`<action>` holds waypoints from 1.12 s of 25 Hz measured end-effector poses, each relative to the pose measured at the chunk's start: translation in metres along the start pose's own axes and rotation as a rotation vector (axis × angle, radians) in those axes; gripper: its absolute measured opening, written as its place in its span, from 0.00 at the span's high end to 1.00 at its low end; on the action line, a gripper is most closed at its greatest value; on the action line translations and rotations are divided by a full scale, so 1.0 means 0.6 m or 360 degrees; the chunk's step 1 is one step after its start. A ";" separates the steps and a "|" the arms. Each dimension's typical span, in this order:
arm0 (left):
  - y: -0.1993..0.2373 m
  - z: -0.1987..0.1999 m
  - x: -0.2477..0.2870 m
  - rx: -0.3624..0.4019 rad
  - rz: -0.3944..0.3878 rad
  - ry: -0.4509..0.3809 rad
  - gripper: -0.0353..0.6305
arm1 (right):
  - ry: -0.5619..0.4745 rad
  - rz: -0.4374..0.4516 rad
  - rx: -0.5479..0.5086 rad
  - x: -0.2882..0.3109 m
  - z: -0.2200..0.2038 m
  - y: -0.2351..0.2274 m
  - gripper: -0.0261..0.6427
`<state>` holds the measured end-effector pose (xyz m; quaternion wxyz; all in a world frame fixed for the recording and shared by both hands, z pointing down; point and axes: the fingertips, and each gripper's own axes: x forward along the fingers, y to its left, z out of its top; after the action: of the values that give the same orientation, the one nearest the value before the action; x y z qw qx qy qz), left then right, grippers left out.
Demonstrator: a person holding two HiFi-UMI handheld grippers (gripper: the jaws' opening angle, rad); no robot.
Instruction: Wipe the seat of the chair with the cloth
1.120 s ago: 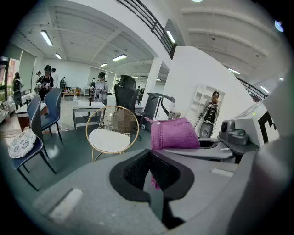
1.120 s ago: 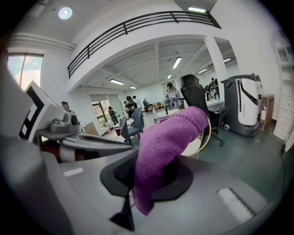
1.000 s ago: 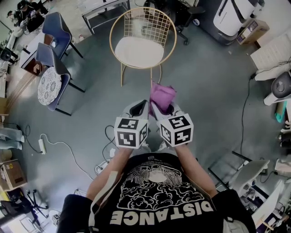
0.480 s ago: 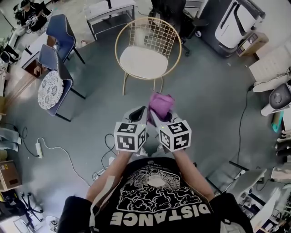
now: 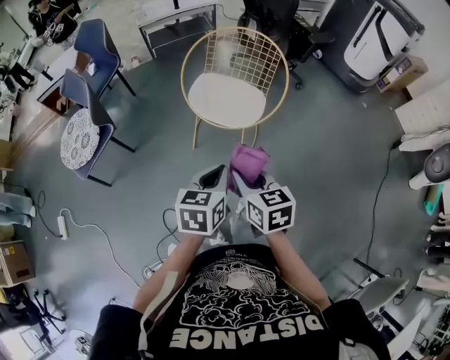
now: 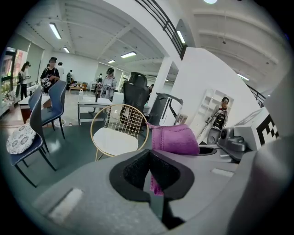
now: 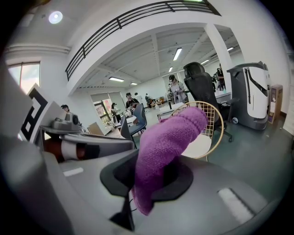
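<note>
Purple knitted cloth (image 7: 161,142) is clamped in the right hand-held gripper (image 7: 148,178), flopping loose above it. The left hand-held gripper (image 6: 149,170) has its jaws closed, seemingly empty. The gold wire chair (image 5: 234,77) stands well ahead, its white seat (image 5: 226,100) unwiped. Under wiping pressure, the floppy fold could snag the wire back or pull free.

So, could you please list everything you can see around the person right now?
wire chair: one, gold with white seat, on the floor ahead.
blue chairs: two, far left; the nearer carries a patterned cushion.
office chair: one, black, behind the wire chair.
table: one, white, far end.
machine: one, white, top right.
power strip: one, white, floor at left.
cardboard box: one, brown, left edge.
cloth: one, purple, gripped, short of the wire chair.
left gripper: one, grey, shut, purple sliver between its jaws.
right gripper: one, grey, shut on the cloth.
</note>
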<state>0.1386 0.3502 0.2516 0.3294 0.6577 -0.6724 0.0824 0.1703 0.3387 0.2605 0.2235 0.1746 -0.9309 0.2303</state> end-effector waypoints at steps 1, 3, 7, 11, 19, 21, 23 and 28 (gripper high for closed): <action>0.004 0.007 0.011 -0.0006 0.0010 0.0000 0.95 | 0.0008 0.0012 -0.0001 0.007 0.006 -0.009 0.86; 0.008 0.022 0.039 -0.0013 0.0024 0.0008 0.95 | 0.0023 0.0025 0.0000 0.018 0.017 -0.033 0.86; 0.006 0.050 0.101 -0.0019 0.0036 0.0040 0.95 | 0.0049 0.0036 0.0036 0.040 0.038 -0.091 0.86; 0.009 0.079 0.154 -0.0015 0.0050 0.0049 0.95 | 0.0045 0.0061 0.0053 0.065 0.066 -0.135 0.86; 0.013 0.121 0.206 -0.0018 0.0119 0.0050 0.95 | 0.0040 0.0130 0.0064 0.093 0.110 -0.187 0.86; 0.015 0.126 0.210 -0.0022 0.0136 0.0053 0.95 | 0.0042 0.0145 0.0069 0.098 0.115 -0.192 0.86; 0.017 0.130 0.212 -0.0022 0.0150 0.0054 0.95 | 0.0041 0.0156 0.0079 0.102 0.119 -0.196 0.86; 0.032 0.144 0.218 -0.0010 0.0179 0.0048 0.95 | 0.0035 0.0182 0.0078 0.119 0.131 -0.201 0.86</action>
<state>0.1026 0.1970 0.2637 0.3364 0.6165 -0.7036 0.1084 0.1354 0.1827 0.2756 0.2159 0.1242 -0.9308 0.2674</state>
